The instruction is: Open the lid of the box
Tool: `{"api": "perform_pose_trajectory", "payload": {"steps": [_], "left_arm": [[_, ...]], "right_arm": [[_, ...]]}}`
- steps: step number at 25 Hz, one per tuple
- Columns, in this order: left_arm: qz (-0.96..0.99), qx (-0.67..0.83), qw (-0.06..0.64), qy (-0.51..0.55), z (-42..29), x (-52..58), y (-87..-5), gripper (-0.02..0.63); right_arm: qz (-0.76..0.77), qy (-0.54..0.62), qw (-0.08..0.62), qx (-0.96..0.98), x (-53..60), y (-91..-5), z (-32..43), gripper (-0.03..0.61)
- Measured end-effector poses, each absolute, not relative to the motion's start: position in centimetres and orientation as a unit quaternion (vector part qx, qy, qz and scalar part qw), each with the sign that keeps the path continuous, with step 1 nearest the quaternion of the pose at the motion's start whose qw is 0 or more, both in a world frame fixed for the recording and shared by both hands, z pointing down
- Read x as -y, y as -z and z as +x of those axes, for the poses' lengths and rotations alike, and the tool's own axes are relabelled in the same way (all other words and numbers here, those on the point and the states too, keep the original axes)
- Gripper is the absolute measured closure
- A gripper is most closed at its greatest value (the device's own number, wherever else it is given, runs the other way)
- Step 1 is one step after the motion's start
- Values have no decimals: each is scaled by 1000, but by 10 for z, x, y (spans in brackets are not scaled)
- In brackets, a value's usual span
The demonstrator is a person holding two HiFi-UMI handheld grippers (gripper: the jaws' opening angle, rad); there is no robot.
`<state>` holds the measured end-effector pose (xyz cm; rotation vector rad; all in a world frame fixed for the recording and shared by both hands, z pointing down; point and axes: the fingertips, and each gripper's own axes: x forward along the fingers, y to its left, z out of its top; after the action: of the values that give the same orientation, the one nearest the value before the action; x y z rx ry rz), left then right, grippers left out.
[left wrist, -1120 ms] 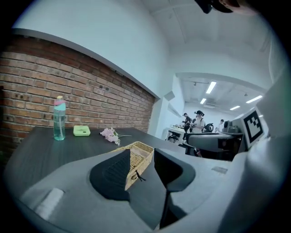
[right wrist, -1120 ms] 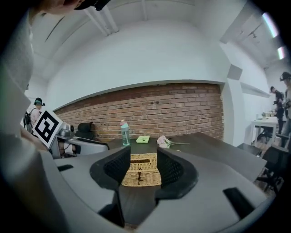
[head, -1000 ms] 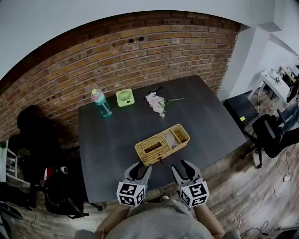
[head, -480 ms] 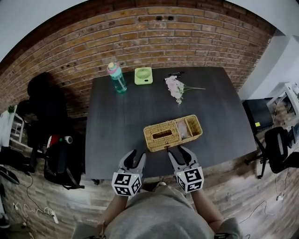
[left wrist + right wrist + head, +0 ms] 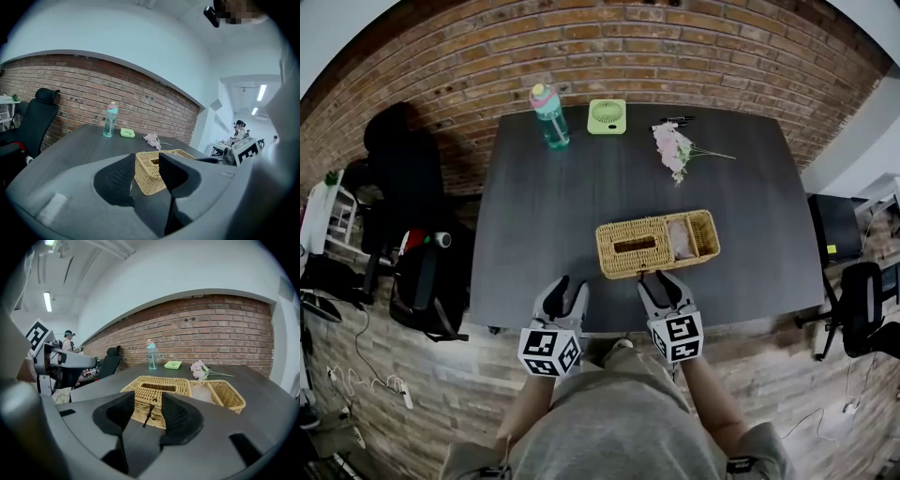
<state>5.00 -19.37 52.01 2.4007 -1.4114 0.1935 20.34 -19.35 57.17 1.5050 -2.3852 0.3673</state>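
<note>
A woven wicker box (image 5: pixel 656 245) lies near the front edge of the dark table (image 5: pixel 544 216). Its left part carries a flat lid with a rectangular slot (image 5: pixel 635 246); the right compartment is uncovered and holds a pale bundle (image 5: pixel 682 239). My right gripper (image 5: pixel 659 280) stands open just in front of the box's front wall. In the right gripper view, a small dark latch loop (image 5: pixel 149 412) hangs on the box (image 5: pixel 164 389) between the open jaws, untouched. My left gripper (image 5: pixel 567 288) is open and empty, to the box's left and nearer me; its own view frames the box's corner (image 5: pixel 151 171).
At the table's back edge stand a teal water bottle (image 5: pixel 549 114), a green mini fan (image 5: pixel 607 115), a black pen (image 5: pixel 673 121) and a pink flower sprig (image 5: pixel 677 148). A black office chair (image 5: pixel 403 159) and a bag (image 5: pixel 427 286) sit left of the table, another chair (image 5: pixel 862 309) to the right.
The head view has swung to look more steeply down on the table. Both grippers stay open; the right one has closed in on the box's front wall.
</note>
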Motion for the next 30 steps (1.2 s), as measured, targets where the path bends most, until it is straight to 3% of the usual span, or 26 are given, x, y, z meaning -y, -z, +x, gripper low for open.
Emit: {"api": "perform_pose_trajectory", "payload": {"steps": [11,30], "left_arm": [[839,508,182,-71,43,190,-529,457],[835,514,187,-67,39,183,-534,462]], "right_arm": [[511,-141,182,828,202,-615,194,413],[525,-146,214,811,209,-637,196,552]]}}
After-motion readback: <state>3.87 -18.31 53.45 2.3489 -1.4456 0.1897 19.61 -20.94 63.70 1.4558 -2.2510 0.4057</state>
